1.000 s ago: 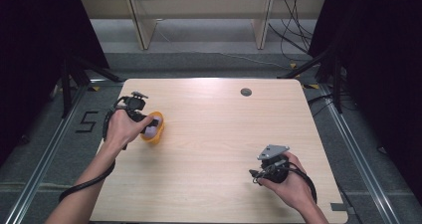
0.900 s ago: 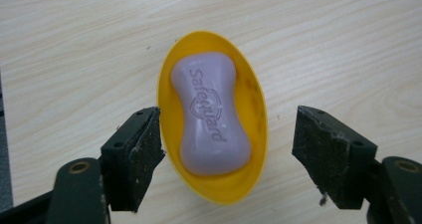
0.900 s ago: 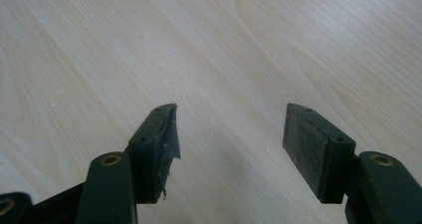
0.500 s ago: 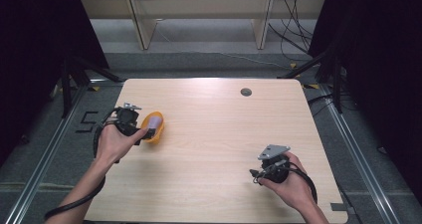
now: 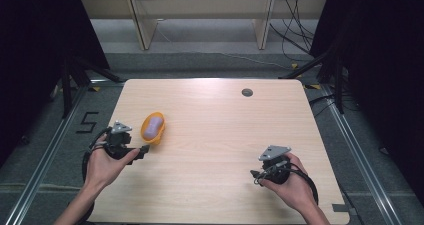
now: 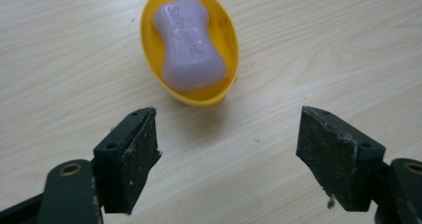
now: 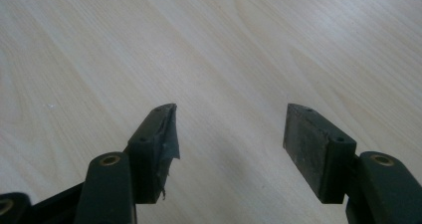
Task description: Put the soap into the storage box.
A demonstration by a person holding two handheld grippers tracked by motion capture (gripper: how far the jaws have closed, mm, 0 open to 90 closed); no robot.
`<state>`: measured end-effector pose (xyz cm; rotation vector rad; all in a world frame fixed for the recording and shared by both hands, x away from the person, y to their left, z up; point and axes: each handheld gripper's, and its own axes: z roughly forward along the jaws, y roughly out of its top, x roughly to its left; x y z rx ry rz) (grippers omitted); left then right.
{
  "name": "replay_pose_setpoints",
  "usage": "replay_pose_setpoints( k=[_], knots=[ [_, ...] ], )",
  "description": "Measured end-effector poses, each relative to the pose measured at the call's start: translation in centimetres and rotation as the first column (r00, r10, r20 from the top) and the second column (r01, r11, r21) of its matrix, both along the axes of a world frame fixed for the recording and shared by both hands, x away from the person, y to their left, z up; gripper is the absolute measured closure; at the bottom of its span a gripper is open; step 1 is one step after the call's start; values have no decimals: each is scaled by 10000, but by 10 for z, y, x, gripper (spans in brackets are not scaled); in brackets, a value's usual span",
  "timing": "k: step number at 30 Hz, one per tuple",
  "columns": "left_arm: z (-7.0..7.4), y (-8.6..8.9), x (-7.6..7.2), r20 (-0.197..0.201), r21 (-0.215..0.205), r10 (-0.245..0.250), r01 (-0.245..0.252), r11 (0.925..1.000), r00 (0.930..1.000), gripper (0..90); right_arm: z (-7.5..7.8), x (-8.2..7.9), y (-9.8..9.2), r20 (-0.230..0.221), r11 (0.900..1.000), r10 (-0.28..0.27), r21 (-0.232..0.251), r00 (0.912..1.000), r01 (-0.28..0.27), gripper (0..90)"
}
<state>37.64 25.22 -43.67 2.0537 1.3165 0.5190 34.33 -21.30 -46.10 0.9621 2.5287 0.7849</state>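
A yellow oval dish (image 5: 161, 128) lies on the left part of the wooden table and holds a lilac bar of soap (image 5: 152, 126). In the left gripper view the dish (image 6: 230, 45) and the soap (image 6: 188, 45) sit just beyond the jaws. My left gripper (image 5: 142, 150) is open, a short way from the dish on the near side, with nothing between its jaws (image 6: 226, 144). My right gripper (image 5: 256, 176) rests low at the front right of the table, open over bare wood (image 7: 229, 132).
The table (image 5: 225, 130) has a small dark round hole (image 5: 247, 92) near its far edge. Wooden shelf legs (image 5: 140, 25) and cables (image 5: 295, 40) stand on the floor behind. Metal rails run along both sides of the table.
My left gripper has let go of the dish, opened, and drawn back toward the near left edge. The dish with the soap stays on the table. The right gripper has not moved.
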Motion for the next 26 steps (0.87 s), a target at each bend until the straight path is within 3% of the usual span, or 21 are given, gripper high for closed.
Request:
replay_pose_setpoints(
  k=[12, 15, 19, 20, 23, 24, 26],
  knots=[
    [-34, 21, -31, 295, -150, 59, -55, 9999, 9995, 232, -1, 1, 1, 42, 10000, 30, -12, 10000, -30, 384],
    [-48, 21, -37, 511, -781, 329, -288, 9965, 9982, 233, -1, 0, 1, 39, 10000, 14, 35, 10000, -14, 383],
    [-61, 24, -43, 478, -1088, 391, -337, 9935, 9981, 239, 0, 0, 1, 82, 10000, -28, 40, 10000, 28, 384],
    [-62, 27, -44, 443, -693, 104, -73, 9976, 9990, 239, 0, 0, 1, 77, 10000, 21, 9, 10000, -21, 384],
    [-63, 27, -44, 670, -932, 468, -404, 9948, 9967, 247, 1, 2, 0, 303, 9997, 247, -54, 9992, -245, 384],
    [-62, 28, -44, 721, -789, 506, -448, 9959, 9961, 247, 1, 2, 0, 296, 9997, 225, -29, 9993, -224, 384],
    [-62, 29, -43, 812, -1071, 744, -655, 9921, 9939, 247, 1, 2, 0, 331, 9996, 271, -55, 9991, -269, 384]
  ],
)
